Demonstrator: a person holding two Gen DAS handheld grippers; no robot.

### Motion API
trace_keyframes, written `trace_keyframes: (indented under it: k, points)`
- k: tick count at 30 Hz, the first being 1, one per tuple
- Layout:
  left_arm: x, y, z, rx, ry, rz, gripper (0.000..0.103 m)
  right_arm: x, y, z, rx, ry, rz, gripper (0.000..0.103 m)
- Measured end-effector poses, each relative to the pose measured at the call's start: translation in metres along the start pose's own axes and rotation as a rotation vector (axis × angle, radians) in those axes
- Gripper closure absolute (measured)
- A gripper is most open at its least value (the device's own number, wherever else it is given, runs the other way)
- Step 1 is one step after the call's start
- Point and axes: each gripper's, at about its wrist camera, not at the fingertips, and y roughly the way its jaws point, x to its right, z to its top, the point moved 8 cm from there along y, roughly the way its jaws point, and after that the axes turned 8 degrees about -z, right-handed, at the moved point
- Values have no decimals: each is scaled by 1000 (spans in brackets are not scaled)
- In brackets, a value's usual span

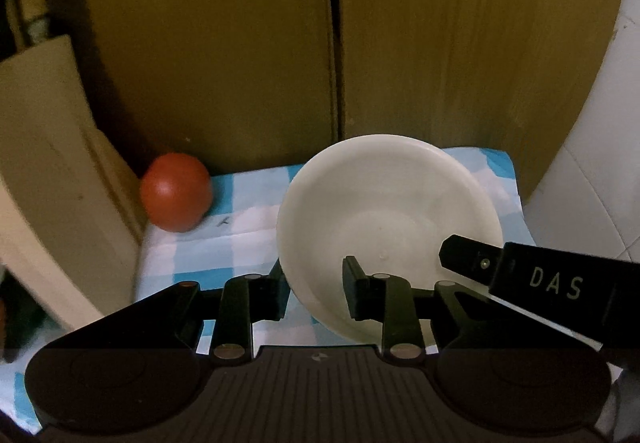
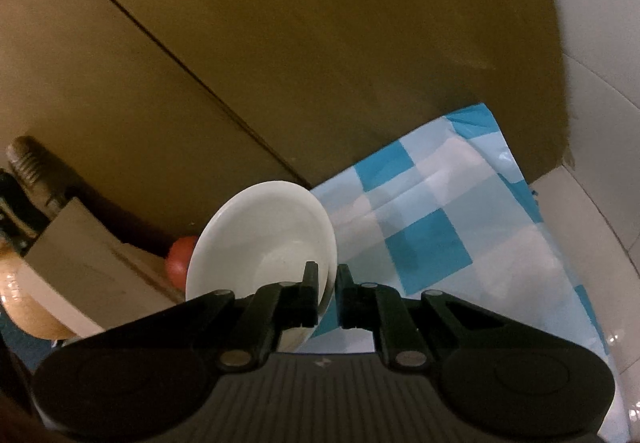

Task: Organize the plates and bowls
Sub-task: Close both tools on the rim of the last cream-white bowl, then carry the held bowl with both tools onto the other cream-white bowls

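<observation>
A shallow white plate [image 1: 384, 211] hangs tilted above the blue-and-white checked cloth [image 1: 240, 219], held from two sides. My left gripper [image 1: 316, 283] is shut on the plate's near rim, one finger under it and one inside. From the right, a black finger [image 1: 464, 255] of my right gripper reaches in onto the plate's right edge. In the right wrist view the same plate [image 2: 260, 235] stands steeply on edge, and my right gripper [image 2: 328, 283] is shut on its rim. The plate's underside is hidden.
A red tomato [image 1: 176, 197] lies on the cloth's back left corner, against a tall brown cardboard wall [image 1: 240, 43]. A beige block [image 1: 48, 163] stands at the left. White tiles [image 1: 592, 183] border the cloth [image 2: 440, 235] on the right. A tan round object [image 2: 24, 303] sits far left.
</observation>
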Motion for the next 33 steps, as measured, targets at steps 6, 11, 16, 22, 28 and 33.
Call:
trace_keyframes:
  k: [6, 11, 16, 22, 28, 33]
  points:
    - [-8, -30, -2, 35, -12, -8, 65, -19, -23, -6, 19, -25, 30, 92]
    - [-21, -57, -11, 59, -19, -4, 62, -40, -43, -20, 28, -75, 45, 92]
    - [-33, -85, -30, 85, -28, 7, 61, -61, -63, -42, 28, -138, 58, 92]
    - [-46, -114, -51, 103, -50, 7, 60, -81, -84, -70, 22, -197, 83, 92]
    - [-59, -143, -67, 124, -65, 15, 58, -93, -98, -94, 7, -223, 115, 91]
    - [-66, -159, -82, 126, -63, 24, 57, -97, -108, -112, -4, -238, 126, 91]
